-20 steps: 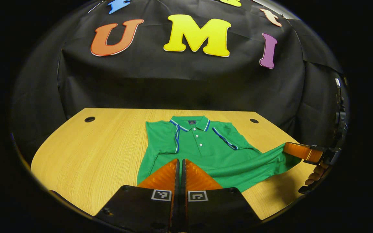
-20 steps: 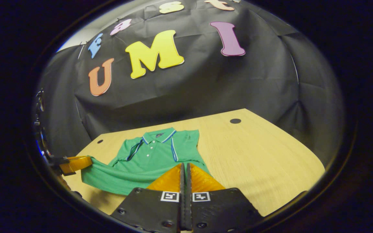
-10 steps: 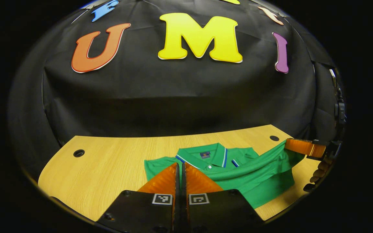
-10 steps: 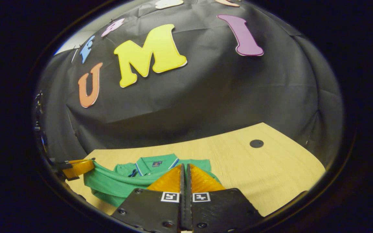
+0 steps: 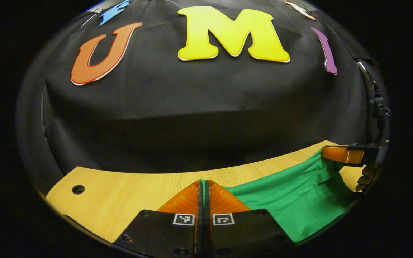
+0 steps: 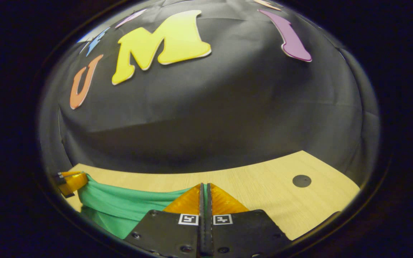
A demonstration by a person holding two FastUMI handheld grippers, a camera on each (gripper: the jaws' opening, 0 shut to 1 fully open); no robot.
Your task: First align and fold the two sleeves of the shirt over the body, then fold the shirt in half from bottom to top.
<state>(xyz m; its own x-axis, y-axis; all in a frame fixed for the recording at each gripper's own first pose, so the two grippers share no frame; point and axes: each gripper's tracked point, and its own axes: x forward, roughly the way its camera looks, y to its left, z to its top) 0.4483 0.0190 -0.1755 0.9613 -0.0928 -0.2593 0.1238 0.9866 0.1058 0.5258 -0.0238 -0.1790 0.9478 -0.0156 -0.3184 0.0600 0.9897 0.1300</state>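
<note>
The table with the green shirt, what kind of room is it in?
Likely a small recording booth, not a home: a bare wooden table stands against a black cloth wall, and a hand-held gripper holds the green shirt.

We see our left gripper (image 5: 203, 186) at the bottom centre of the left gripper view: two wedge-shaped ribbed fingers on black plates with round screws, each plate bearing a small square black-and-white marker. Our right gripper (image 6: 204, 189) at the bottom centre of the right gripper view has the same ribbed wedges, black plates, screws and paired markers. At the right edge of the left gripper view, curled fingers of our hand (image 5: 365, 178) sit below a black bracket, with a dark cable running up above it.
</note>
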